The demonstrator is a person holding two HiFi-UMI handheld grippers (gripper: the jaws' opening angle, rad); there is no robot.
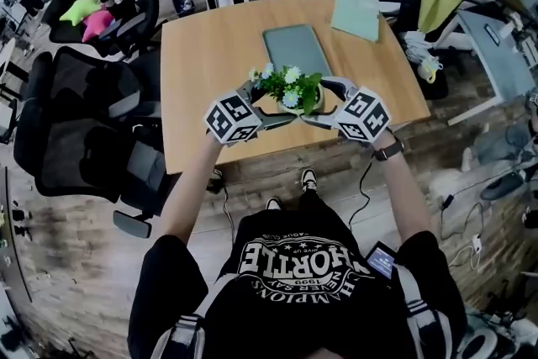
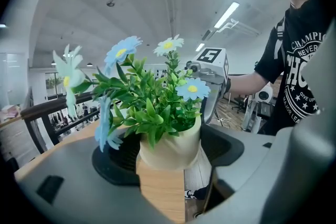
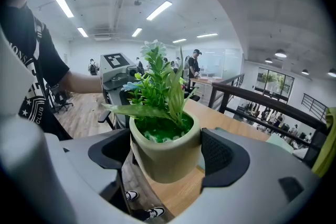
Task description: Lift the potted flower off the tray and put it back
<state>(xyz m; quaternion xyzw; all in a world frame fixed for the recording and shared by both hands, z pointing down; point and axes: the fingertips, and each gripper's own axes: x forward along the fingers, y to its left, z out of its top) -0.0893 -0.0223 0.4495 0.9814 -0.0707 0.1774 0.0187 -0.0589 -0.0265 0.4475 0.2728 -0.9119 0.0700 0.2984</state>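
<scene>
1. Two grippers meet at the near edge of the wooden table (image 1: pixel 210 55), and the potted flower (image 1: pixel 290 91) is held between them.
2. The left gripper (image 1: pixel 267 107) is brought in from the left and the right gripper (image 1: pixel 322 103) from the right, so that the pot is approached from opposite sides.
3. In the left gripper view, the cream pot (image 2: pixel 170 144) is seen clamped between the dark pads (image 2: pixel 113 157), with both pads pressed against its wall.
4. In the right gripper view, the same pot is seen gripped by the right gripper's pads (image 3: pixel 223 152), one on each side.
5. The pot is held clear of the table: under its base, the table's near edge and the floor beyond it are shown in both gripper views.
6. The pot is kept nearly upright, and blue and white flowers (image 2: pixel 122 51) and green leaves are seen above its rim.
7. The grey-green tray (image 1: pixel 296 49) is found farther out on the table, apart from the pot, with its surface bare.
8. A pale green sheet (image 1: pixel 356 15) is seen at the far right of the table.
9. Black office chairs (image 1: pixel 84 130) are placed to the left of the table.
</scene>
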